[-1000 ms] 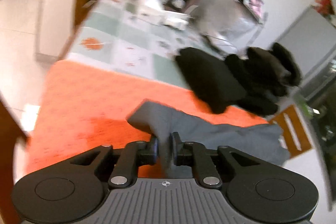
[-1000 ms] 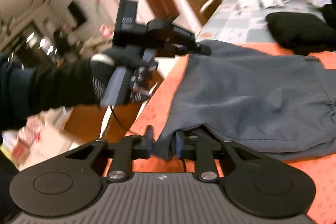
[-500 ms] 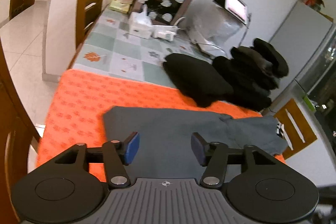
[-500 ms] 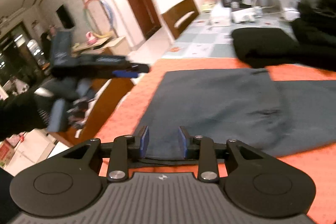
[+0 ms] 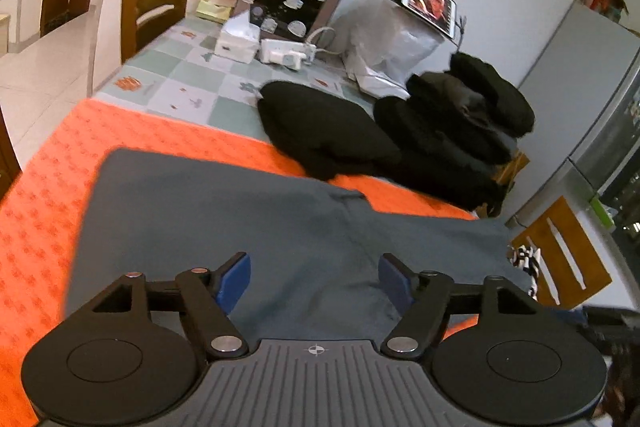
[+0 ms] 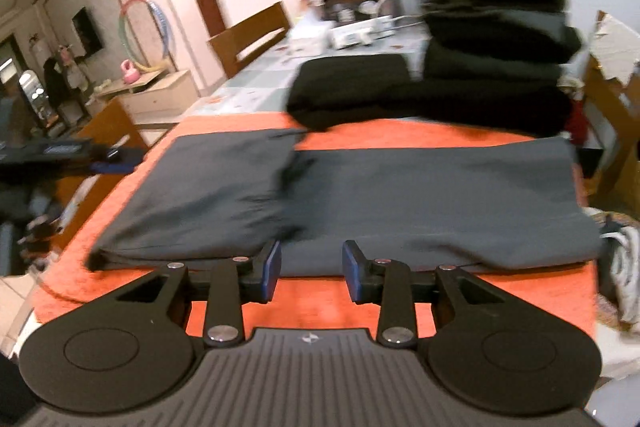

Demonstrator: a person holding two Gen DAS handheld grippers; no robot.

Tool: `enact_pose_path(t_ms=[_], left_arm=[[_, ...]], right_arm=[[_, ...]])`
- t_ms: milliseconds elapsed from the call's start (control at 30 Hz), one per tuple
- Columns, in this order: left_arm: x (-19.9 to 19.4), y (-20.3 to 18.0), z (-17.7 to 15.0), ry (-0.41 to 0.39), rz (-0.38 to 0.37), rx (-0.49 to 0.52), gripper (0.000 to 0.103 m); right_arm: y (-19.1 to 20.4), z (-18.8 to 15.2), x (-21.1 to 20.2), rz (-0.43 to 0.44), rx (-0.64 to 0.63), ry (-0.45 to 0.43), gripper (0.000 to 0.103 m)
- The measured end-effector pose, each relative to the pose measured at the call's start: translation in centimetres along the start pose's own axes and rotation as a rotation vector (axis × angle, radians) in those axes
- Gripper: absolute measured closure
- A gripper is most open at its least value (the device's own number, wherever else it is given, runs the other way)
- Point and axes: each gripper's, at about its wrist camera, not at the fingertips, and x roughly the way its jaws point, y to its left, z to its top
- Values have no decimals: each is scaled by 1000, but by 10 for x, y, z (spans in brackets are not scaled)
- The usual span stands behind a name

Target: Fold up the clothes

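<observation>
Grey trousers are laid flat on the orange cloth of the surface, with both tongs held apart above them.

The left tongs are seen with their jaws opening wide; the grey fabric lies below and ahead of them, and nothing is gripped. The right tongs are held moderately apart at the near hem of the trousers, with nothing pressed between the blue pads. One part of the garment is folded over towards the left of the right tongs. Beyond the trousers, folded black clothes are stacked. Further back, a power strip is set on the checked tablecloth.
</observation>
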Motion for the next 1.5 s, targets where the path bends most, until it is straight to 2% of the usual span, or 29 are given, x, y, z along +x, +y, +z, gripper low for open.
enact_pose_path(t_ms=[200,300,567,633,733,833,900,933,967,1067,1167,1300,1367,1433,1500], left_arm=[[12,-53,-23,24,3,10,26],[20,-73,-29,31,7,22,23],[44,-114,-40,54,13,92,18],[49,-121,-43,70,17,120,17],[53,-126,-49,87,23,137,17],[54,-124,-52,88,37,107,17],[54,-120,-53,90,53,71,17],[54,-118,-54,92,61,56,17],[53,-116,-55,93,68,43,17],[50,-114,-56,90,85,18,17],[50,-113,-57,88,94,1,17],[53,-113,-57,90,101,-1,17],[53,-115,-56,87,100,6,17],[53,-116,-56,81,100,13,17],[52,-117,-56,77,99,17,17]], right_arm=[[-94,11,-1,-63,6,-36,64],[-132,16,2,-90,15,-47,61],[-197,29,45,-150,-43,-70,60],[-202,34,57,-180,-56,-67,60],[-222,41,77,-221,-68,-44,60],[-240,47,100,-249,-99,-2,60],[-248,50,112,-222,-107,38,66],[-252,52,117,-201,-108,61,92],[-255,54,122,-180,-109,83,101],[-252,70,121,-156,-155,62,101],[-257,90,124,-159,-161,48,101],[-273,97,150,-184,-162,109,96],[-278,95,156,-229,-160,115,82],[-279,93,147,-225,-139,100,70],[-278,89,131,-207,-108,79,66]])
